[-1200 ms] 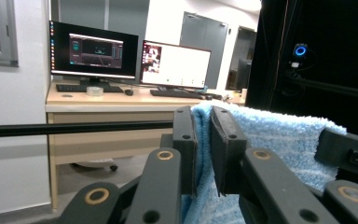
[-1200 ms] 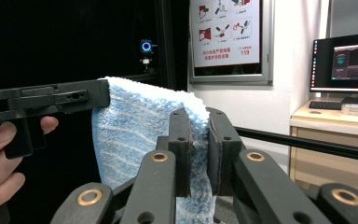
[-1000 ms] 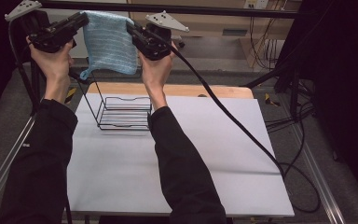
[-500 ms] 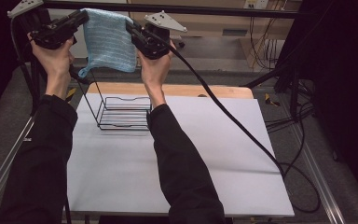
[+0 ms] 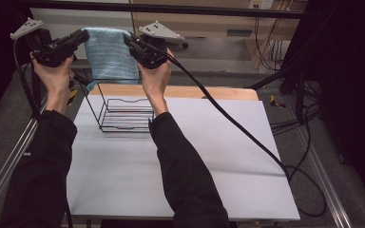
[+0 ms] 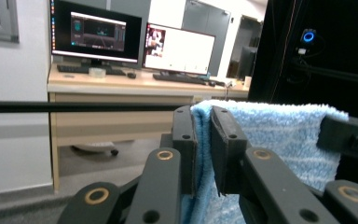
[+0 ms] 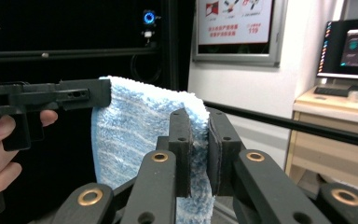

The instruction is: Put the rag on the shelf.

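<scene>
My left tool [image 5: 83, 37] is raised high above the tabletop [image 5: 228, 156], its jaws pinched on the left top corner of a blue towel [image 5: 110, 57]. The towel hangs spread between my tools, above a black wire basket [image 5: 123, 114] on the tabletop. My right tool [image 5: 129, 42] clamps the towel's right top corner.

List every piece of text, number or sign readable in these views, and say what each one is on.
"119": on the wall poster in the right gripper view; its lines of smaller characters are too blurred to read.
Monitor screens on the desk in the left gripper view: text too small to read.
Blue towel, grippers, wire basket: no text visible.
</scene>
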### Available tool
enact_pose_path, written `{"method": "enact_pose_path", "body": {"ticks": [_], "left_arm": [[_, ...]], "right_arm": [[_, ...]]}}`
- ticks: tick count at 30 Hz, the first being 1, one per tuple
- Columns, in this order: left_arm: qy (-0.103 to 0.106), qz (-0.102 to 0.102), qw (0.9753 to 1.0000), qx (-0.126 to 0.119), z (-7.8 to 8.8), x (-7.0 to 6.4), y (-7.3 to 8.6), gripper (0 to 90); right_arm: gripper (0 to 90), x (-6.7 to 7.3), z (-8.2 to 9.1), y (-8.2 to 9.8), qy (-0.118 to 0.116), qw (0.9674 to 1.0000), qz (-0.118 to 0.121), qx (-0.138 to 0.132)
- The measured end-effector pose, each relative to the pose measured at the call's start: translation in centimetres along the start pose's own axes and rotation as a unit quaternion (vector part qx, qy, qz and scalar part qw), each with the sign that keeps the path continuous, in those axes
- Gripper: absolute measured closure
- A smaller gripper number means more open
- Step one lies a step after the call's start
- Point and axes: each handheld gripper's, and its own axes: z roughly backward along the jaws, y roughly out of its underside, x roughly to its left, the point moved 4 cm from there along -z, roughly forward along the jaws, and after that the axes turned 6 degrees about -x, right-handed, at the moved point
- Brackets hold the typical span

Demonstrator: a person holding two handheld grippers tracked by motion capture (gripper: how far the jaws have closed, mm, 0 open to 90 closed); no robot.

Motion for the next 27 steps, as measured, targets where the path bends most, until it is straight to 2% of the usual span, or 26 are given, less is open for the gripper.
{"method": "enact_pose_path", "body": {"ticks": [5,9,12,16,22,25,27], "left_arm": [[0.010,0.004,0.9999,0.001,1.5,0.0,1.3,80.4],[0.015,0.003,0.9998,0.011,2.3,0.0,2.5,80.4],[0.015,0.002,0.9998,0.013,2.9,0.0,3.2,80.4],[0.019,0.010,0.9996,0.016,3.8,0.4,3.9,80.3],[0.028,0.007,0.9993,0.024,5.1,0.2,4.5,80.3],[0.035,0.007,0.9988,0.034,5.5,0.0,4.8,80.1],[0.037,0.002,0.9986,0.038,5.7,-0.3,4.9,80.0]], "right_arm": [[82.0,0.5,0.2,0.5,-0.007,0.9997,0.002,0.024],[82.0,0.5,0.7,1.5,-0.015,0.9990,-0.016,0.039],[82.0,0.9,0.8,2.2,-0.017,0.9984,-0.007,0.054],[81.9,1.7,1.1,2.5,-0.027,0.9981,0.000,0.056],[81.7,2.3,1.5,3.0,-0.033,0.9964,0.006,0.078],[81.6,2.4,2.0,3.0,-0.040,0.9957,-0.008,0.083],[81.6,2.4,2.3,3.1,-0.042,0.9953,-0.009,0.087]]}}
